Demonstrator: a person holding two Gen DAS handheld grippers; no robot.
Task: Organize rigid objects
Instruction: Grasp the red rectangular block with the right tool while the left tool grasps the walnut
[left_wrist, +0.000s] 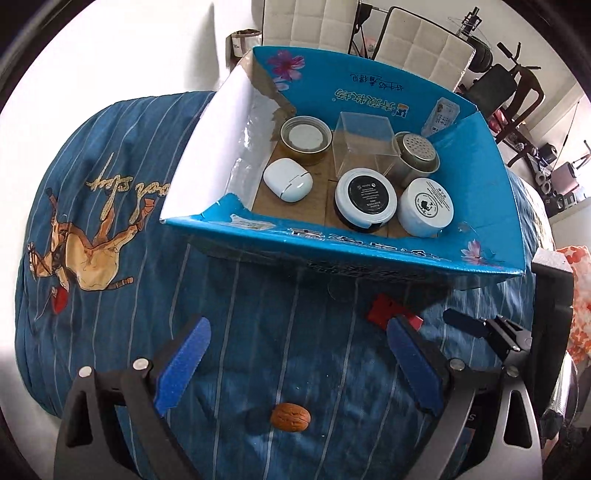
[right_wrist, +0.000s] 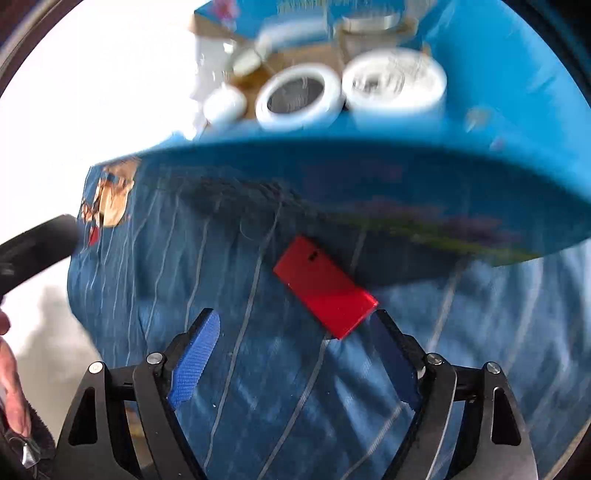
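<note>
blue striped cloth (left_wrist: 258, 332) covers the surface, printed with a tan horse (left_wrist: 88, 254) off to the left. on it sits a blue box (left_wrist: 369, 254), open at the top, with a cardboard floor. inside, in the left wrist view: a white pod case (left_wrist: 288, 180) near the left wall, a round tin (left_wrist: 306, 138) behind it, a clear cube (left_wrist: 364, 142) at the middle back, a metal shaker (left_wrist: 417, 157) to its right, a black-topped jar (left_wrist: 365, 199) in front, and a white jar (left_wrist: 425, 206) just beside that one.

left gripper (left_wrist: 295, 339) hangs over the cloth in front of the box, jaws wide apart, holding nothing. a walnut (left_wrist: 290, 416) lies on the cloth between and below its blue pads (left_wrist: 183, 365), touching neither.

right gripper (right_wrist: 295, 339) is also spread wide and empty. a red block (right_wrist: 325, 286) lies flat on the cloth just in front of the box's near wall, outside it, tilted diagonally. its near corner sits right by the tip of the gripper's right finger; whether they touch i cannot tell, since this view is blurred. from the left wrist camera the same block (left_wrist: 388, 308) shows partly hidden behind a blue pad.

white chairs (left_wrist: 424, 48) stand well behind the box.
</note>
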